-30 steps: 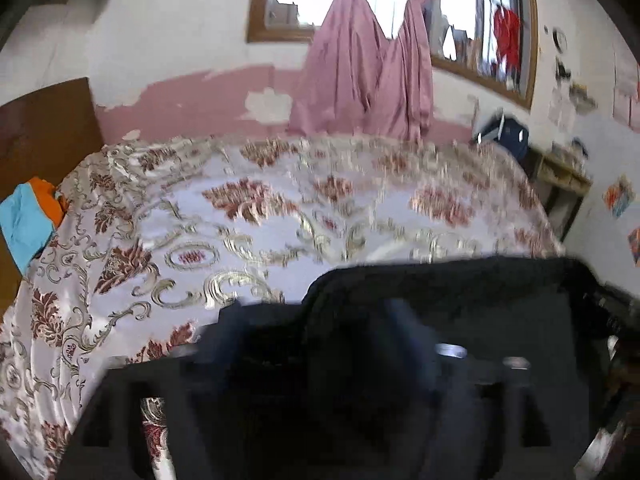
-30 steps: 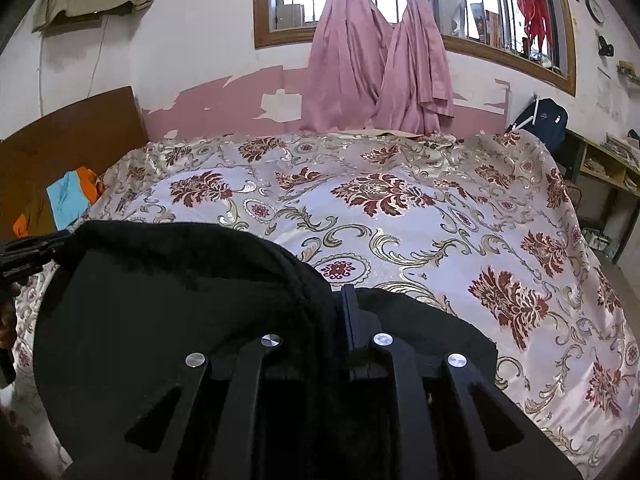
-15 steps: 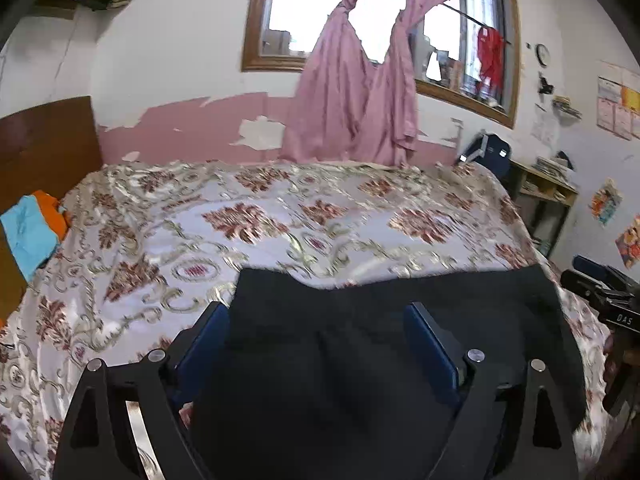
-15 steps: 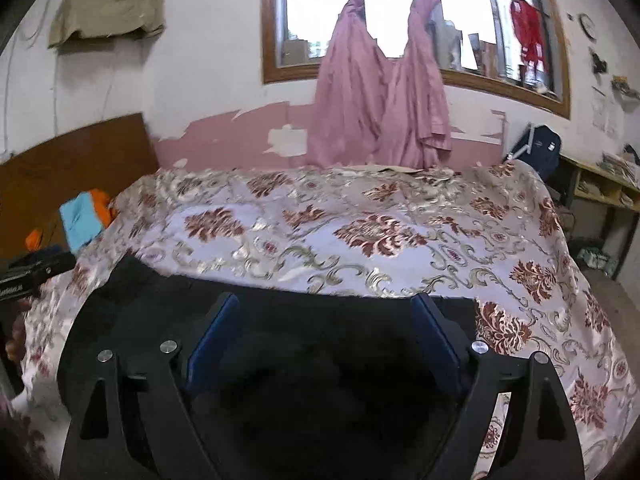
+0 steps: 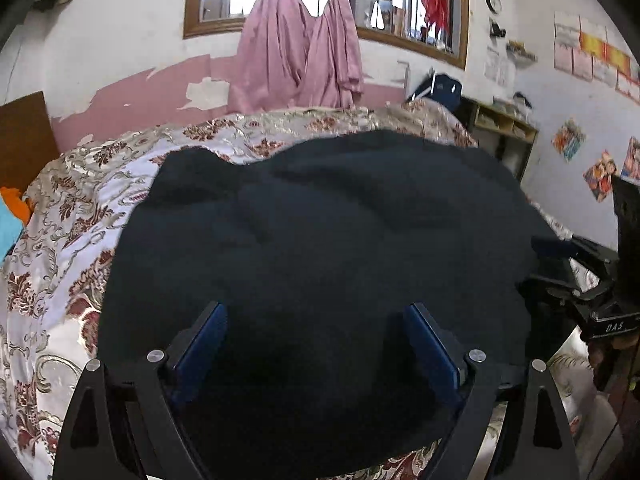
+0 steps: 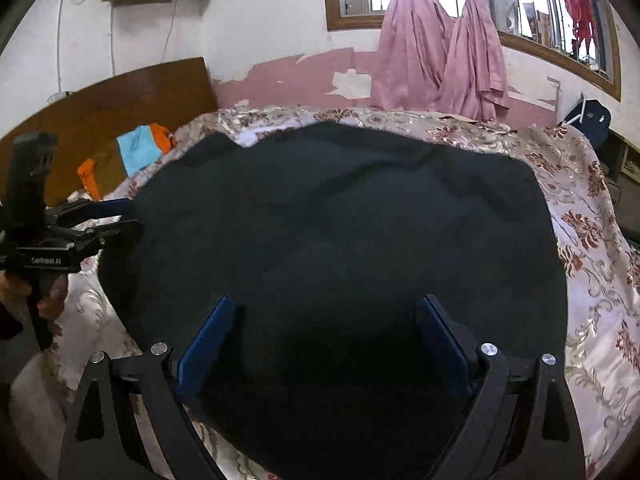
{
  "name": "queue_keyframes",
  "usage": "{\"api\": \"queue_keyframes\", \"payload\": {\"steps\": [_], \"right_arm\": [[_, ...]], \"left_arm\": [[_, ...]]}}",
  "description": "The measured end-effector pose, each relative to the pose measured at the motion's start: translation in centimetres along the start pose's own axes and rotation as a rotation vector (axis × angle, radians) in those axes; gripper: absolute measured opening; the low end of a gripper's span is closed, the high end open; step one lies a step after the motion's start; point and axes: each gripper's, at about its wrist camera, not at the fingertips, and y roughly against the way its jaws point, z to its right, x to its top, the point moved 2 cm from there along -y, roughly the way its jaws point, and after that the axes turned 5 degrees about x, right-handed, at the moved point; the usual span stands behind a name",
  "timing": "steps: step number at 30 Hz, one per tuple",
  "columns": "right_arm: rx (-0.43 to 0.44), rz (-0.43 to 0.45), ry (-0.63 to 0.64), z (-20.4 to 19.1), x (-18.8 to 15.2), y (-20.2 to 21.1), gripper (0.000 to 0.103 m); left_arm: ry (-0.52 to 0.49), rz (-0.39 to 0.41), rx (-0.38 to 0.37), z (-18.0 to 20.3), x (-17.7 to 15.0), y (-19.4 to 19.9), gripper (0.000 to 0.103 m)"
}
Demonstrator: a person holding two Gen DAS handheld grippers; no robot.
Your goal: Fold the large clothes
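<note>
One black garment (image 6: 344,232) lies spread over the flowered bedspread (image 6: 592,248), its near edge between the wide-spread fingers of both tools. The left gripper (image 5: 316,344) and right gripper (image 6: 328,340) each stand open, holding nothing. Risk, as I judge it: closing on a single layer or snagging the bedspread beneath would drag both. Counted: one garment, two grippers, two knotted curtains (image 6: 440,48) behind the bedspread

The right gripper (image 5: 612,326) reads "DAS"; other lettering is illegible.
</note>
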Motion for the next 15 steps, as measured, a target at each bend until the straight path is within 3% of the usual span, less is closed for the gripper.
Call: {"api": "queue_keyframes", "payload": {"steps": [7,15], "right_arm": [[-0.046,0.008,-0.045,0.9,0.3,-1.9,0.1],[-0.081,0.019,-0.076,1.9,1.8,-3.8,0.102]], "left_arm": [[-0.005,0.016,0.027,0.4,-0.3,-1.2,0.102],[0.02,-0.004,0.063,-0.3,0.8,-3.1,0.103]]}}
